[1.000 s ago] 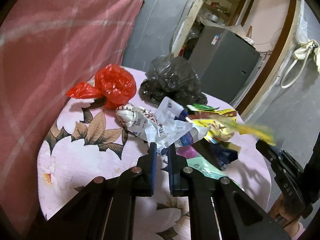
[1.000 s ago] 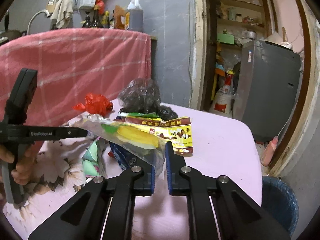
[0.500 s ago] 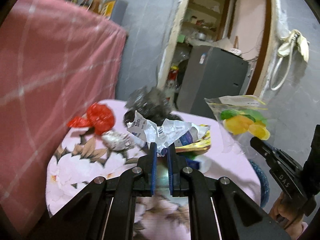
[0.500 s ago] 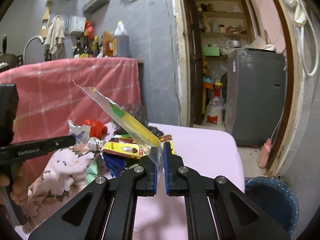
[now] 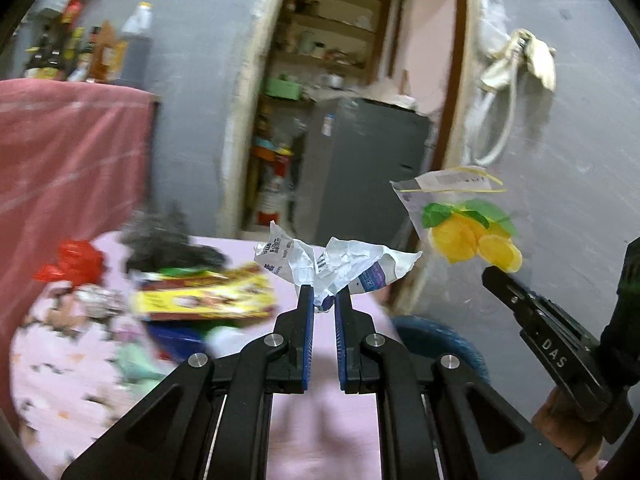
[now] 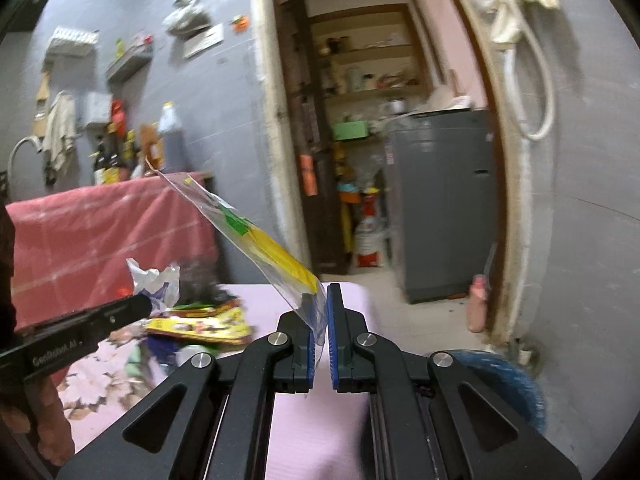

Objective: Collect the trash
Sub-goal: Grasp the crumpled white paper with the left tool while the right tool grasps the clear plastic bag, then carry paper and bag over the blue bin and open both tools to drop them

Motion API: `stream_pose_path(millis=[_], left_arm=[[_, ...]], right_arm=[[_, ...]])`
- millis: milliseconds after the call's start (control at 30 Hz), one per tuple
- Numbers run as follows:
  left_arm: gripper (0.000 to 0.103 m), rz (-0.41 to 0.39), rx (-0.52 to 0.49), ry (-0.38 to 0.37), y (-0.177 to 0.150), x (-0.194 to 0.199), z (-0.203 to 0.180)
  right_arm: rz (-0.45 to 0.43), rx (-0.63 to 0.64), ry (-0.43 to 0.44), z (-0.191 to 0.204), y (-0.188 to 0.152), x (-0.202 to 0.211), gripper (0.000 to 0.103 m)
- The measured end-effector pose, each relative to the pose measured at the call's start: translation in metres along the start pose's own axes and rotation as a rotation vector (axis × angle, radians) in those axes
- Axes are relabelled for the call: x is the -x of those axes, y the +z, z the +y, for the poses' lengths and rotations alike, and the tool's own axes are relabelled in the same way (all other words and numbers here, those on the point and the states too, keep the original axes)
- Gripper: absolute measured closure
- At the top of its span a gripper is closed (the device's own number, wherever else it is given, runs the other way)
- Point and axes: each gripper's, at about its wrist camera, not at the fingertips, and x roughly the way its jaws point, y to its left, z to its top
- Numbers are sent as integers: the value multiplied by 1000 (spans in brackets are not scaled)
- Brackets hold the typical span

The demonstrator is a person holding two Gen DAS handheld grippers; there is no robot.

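Clear plastic, thin and floppy: the snack bag (image 5: pixel 464 216) with yellow chips and green leaves printed on it is pinched by one lower corner in the right tongs (image 6: pixel 320 320), lifted off the bench, hanging out stiffly to the upper left in the right wrist view. Looks near weightless, slick film; a corner grip could slide, so a bite further into the film would be safer. Crumpled white paper wrapper (image 5: pixel 340 264), blue print, is clamped in the left tongs (image 5: pixel 323 304) at its lower fold, also in the air above the bench edge. Light, crushable, holds shape, no fragility; any fold works as a hold. Both tongs narrow, closed on their pieces.

Left on the pink floral bench (image 5: pixel 60 380): yellow-red flat packet (image 5: pixel 208 300), blue packet under it, red plastic bag (image 5: pixel 76 260), black plastic bag (image 5: pixel 164 244), all blurred. All soft film, likely pinch-and-lift.

Blue bin (image 6: pixel 500 380) on the floor, right of the bench, probably the drop target. Grey fridge (image 6: pixel 440 200) in the doorway behind.
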Motion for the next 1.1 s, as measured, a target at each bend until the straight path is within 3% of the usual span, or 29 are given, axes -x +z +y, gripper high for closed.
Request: stream_pose_path(millis=[300,433,833,1100], left_arm=[[96,122,-38,-138,-15,-60,-77],[96,202,-37,-151,-25,-92,-99],[95,376,-56,-137,-50,-160,-107],[94,400,-54,-139,-59,-169,-105]], right_arm=[[34,-93,-165,-84,-15,23,100],[70,-121,-210,-110,-26,23,100],[249,-190,-231,-147,-62,0,99],[312,-218,-216,-152,-70,-12,98]])
